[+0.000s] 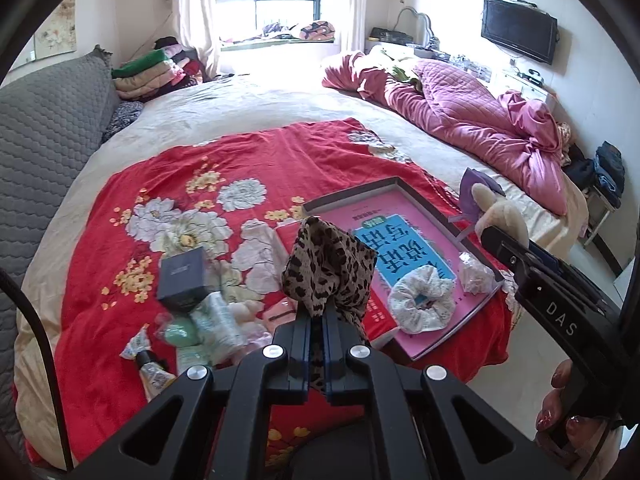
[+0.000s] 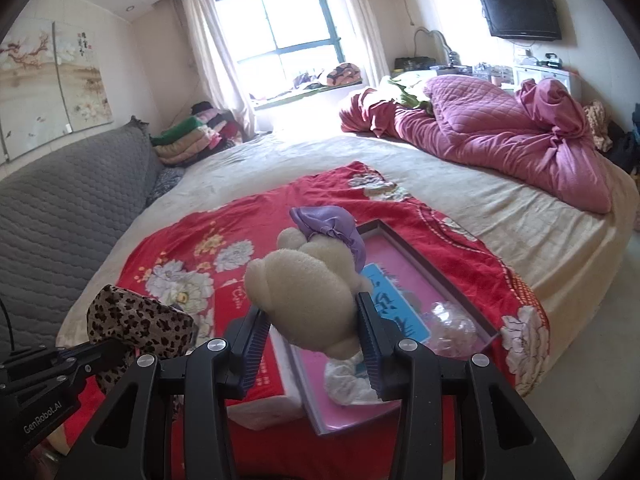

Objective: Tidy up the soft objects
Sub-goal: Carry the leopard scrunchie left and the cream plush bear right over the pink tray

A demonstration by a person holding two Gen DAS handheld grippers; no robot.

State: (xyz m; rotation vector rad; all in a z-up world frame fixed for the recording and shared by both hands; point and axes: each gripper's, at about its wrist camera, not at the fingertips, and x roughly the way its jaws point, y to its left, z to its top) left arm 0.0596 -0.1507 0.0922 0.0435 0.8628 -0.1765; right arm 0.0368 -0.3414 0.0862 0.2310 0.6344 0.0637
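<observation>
At the far left of the left wrist view we see a grey quilted headboard (image 1: 48, 128) with a stack of folded blankets (image 1: 148, 74) at its far end. On the red floral cloth (image 1: 160, 184) spread over the bed, low on the left, lies a small clutter: a dark box (image 1: 184, 278), a green round item (image 1: 180, 332) and 1 patterned tube (image 1: 148, 364).

In the middle, our left gripper (image 1: 319, 316) has its jaws together, pinched on a leopard-print scrunchie (image 1: 330, 264) that stands up above the fingertips, lifted off the cloth.

Just right of it sits a shallow pink box (image 1: 436, 338) with a dark rim and a blue label, resting partly on a red book (image 1: 378, 320). Inside the box lie a white lace scrunchie (image 1: 420, 300) and, near the right wall, a clear crinkled scrunchie (image 1: 474, 274).

Further right, our right gripper (image 2: 316, 330) is clamped partway on a cream plush toy (image 2: 308, 288) with a purple satin scrunchie (image 2: 332, 224) at its far end; both pads press into the plush, which hangs above the box. In the left wrist view the same toy (image 1: 500, 216) shows beyond that gripper's black body, and fingers (image 1: 560, 412) with dark red nails wrap its handle.

At the far right a crumpled pink quilt (image 1: 480, 120) lies across the bed, under a wall-mounted television (image 1: 518, 34).
</observation>
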